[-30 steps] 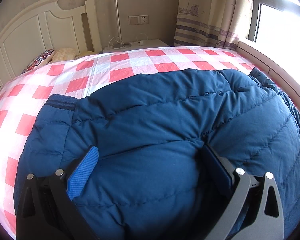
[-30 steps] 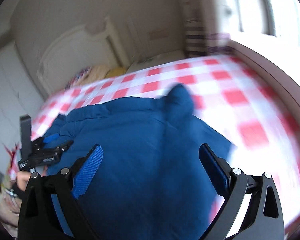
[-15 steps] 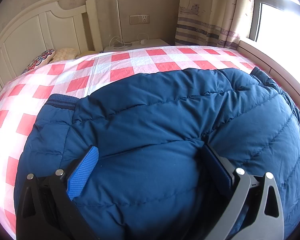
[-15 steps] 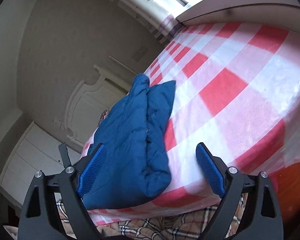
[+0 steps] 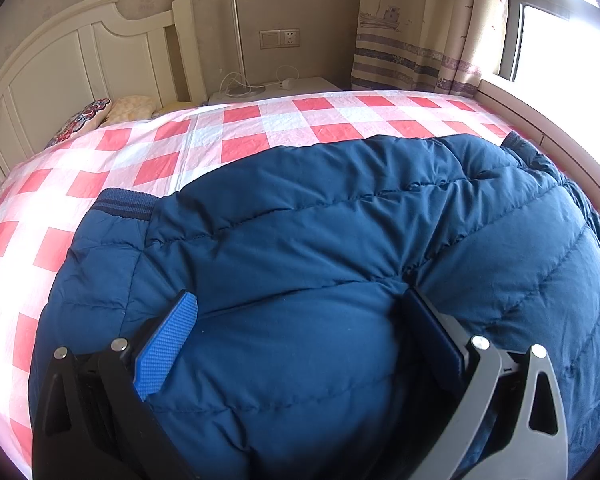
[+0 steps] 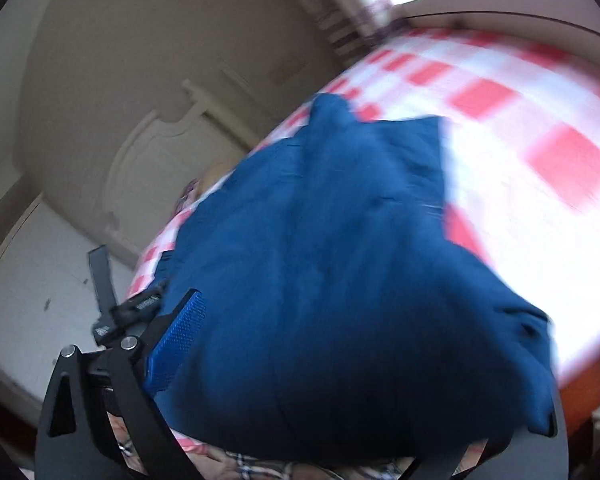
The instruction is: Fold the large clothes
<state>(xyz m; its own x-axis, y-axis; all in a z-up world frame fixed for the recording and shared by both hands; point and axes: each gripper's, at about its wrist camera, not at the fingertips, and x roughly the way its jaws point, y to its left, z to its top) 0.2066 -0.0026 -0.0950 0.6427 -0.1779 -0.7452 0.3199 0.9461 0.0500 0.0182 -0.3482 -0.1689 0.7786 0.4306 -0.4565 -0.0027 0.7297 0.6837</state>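
On red-checked bed sheet [image 5: 244,148], left gripper [image 5: 300,320] pinching puffy navy quilted jacket [image 5: 340,240]; right gripper [image 6: 340,340] jaws opening astride jacket hem — should bite deep before clamping.

Our right gripper [image 6: 304,332] is where all the change is. A second ago it hung above the navy puffer jacket [image 6: 340,260] with the checked bedspread [image 6: 540,120] clear on its right side. Half a second ago it had rolled and swung out by the bed's edge, with only the jacket's end near its left pad. Now we've dropped it in close, the jacket fills the gap, the jaws are opening, and the right finger is hidden behind fabric.
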